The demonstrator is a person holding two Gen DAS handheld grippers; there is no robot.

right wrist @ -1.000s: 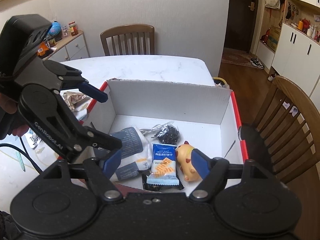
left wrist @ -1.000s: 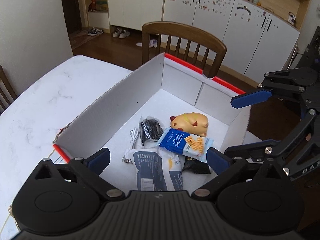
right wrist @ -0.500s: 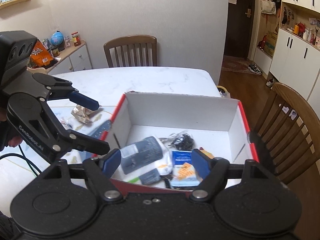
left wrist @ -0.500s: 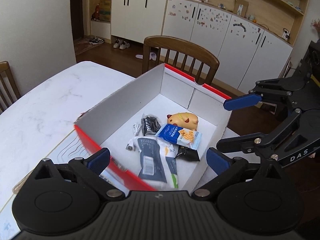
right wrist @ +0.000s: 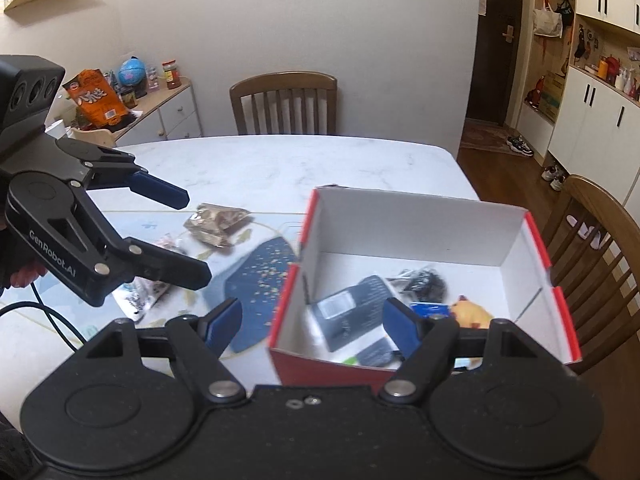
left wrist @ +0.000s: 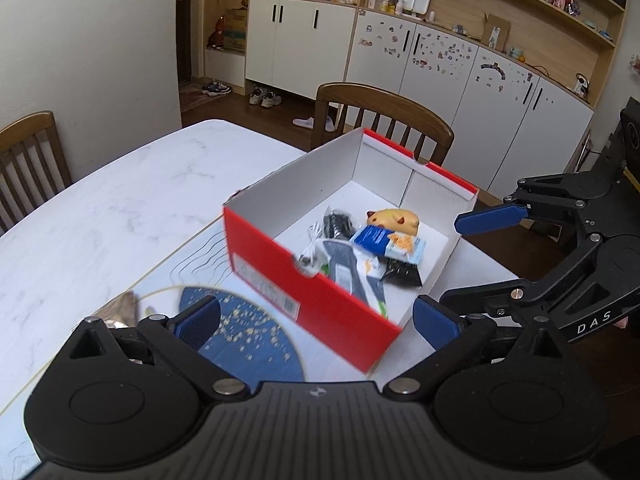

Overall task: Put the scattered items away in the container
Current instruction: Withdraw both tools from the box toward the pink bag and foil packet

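Near the tabletop's right edge stands the red-sided white cardboard box (right wrist: 420,216), already holding a yellow animal toy (left wrist: 394,220), a blue biscuit packet (left wrist: 386,242) and other packets, judged sorted. Crinkled brown wrapper (right wrist: 218,222) and a clear packet (right wrist: 140,298) lie outside on the white marble tabletop (right wrist: 280,160). Left gripper (left wrist: 316,318) and right gripper (right wrist: 312,318) both stand wide apart, gripping nothing, presumably free for the next pick.

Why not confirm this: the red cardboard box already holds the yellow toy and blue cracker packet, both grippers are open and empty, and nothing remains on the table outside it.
Wrong on the last point. The right wrist view shows a crinkled brown foil wrapper and a clear patterned packet on the white marble table, outside the red cardboard box. The rest stands.
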